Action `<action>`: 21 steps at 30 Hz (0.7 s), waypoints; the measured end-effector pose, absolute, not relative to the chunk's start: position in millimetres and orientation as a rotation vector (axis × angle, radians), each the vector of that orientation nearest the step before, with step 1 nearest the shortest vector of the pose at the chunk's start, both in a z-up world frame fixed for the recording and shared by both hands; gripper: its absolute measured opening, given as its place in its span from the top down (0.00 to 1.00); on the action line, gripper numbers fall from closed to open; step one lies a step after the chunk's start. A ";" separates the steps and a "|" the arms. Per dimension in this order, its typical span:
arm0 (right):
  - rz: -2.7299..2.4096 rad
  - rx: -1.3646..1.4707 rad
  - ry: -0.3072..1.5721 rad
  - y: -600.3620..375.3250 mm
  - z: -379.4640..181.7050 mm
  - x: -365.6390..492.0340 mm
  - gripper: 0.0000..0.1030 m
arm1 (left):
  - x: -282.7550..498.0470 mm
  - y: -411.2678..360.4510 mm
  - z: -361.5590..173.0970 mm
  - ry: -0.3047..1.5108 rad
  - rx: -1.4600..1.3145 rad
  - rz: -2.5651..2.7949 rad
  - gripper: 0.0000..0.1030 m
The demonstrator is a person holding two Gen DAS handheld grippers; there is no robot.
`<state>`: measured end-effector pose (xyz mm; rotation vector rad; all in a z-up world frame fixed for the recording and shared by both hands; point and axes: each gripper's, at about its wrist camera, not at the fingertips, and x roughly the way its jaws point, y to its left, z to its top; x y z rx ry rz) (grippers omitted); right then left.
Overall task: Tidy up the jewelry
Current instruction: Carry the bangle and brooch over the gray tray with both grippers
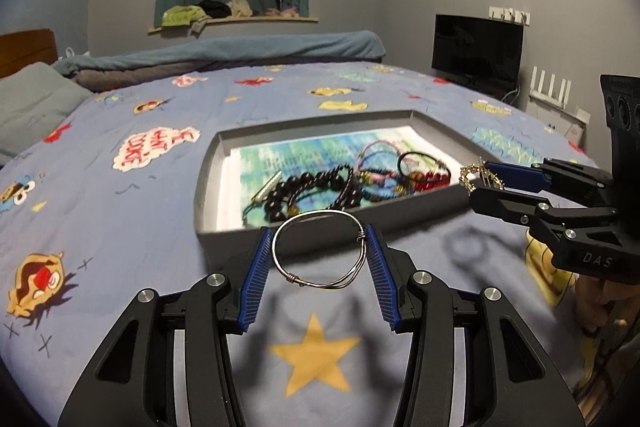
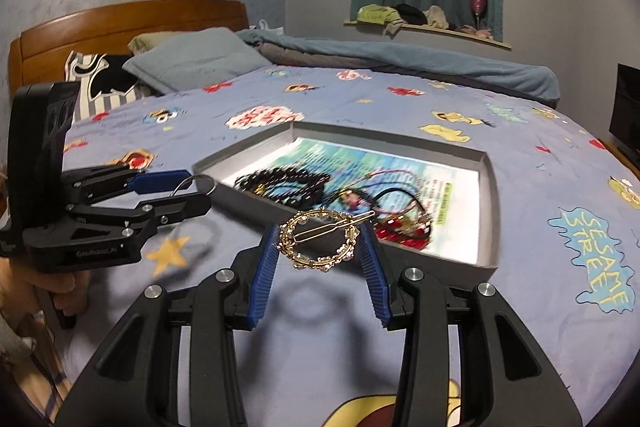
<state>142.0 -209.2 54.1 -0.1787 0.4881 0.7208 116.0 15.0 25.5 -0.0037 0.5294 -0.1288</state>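
Observation:
My left gripper (image 1: 320,241) is shut on a thin silver wire bangle (image 1: 312,215), held above the bedspread just in front of the grey tray (image 1: 206,187). My right gripper (image 2: 320,241) is shut on a round gold hair clip (image 2: 340,253) with a bar across it, also lifted near the tray's (image 2: 490,211) front wall. Each gripper shows in the other's view: the right gripper (image 1: 478,181) with the gold clip (image 1: 468,175), the left gripper (image 2: 196,187) with the silver bangle (image 2: 200,179). Inside the tray lie dark bead bracelets (image 1: 312,187), cords and red beads (image 1: 434,179).
The tray rests on a blue cartoon-print bedspread (image 1: 120,227). A rolled blue blanket (image 1: 240,47) and pillows (image 2: 192,61) lie at the far side near a wooden headboard (image 2: 120,23). A dark monitor (image 1: 476,55) stands at the right wall. A hand (image 2: 60,283) holds the left gripper's handle.

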 end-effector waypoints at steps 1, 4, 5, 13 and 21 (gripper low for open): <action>0.714 -0.168 0.486 -211.3 55.2 144.8 0.60 | 117.9 13.2 27.3 0.519 -0.006 -0.127 0.52; 0.698 -0.133 0.489 -218.3 56.8 154.8 0.60 | 123.0 12.3 31.1 0.501 -0.019 -0.126 0.52; 0.691 -0.122 0.489 -219.9 57.3 158.2 0.60 | 125.4 12.5 32.2 0.496 -0.025 -0.124 0.52; 0.638 -0.062 0.490 -228.6 59.0 186.1 0.60 | 146.7 16.2 41.5 0.461 -0.052 -0.112 0.52; 0.606 -0.051 0.502 -224.6 57.6 212.3 0.60 | 171.6 19.7 39.2 0.472 -0.072 -0.109 0.52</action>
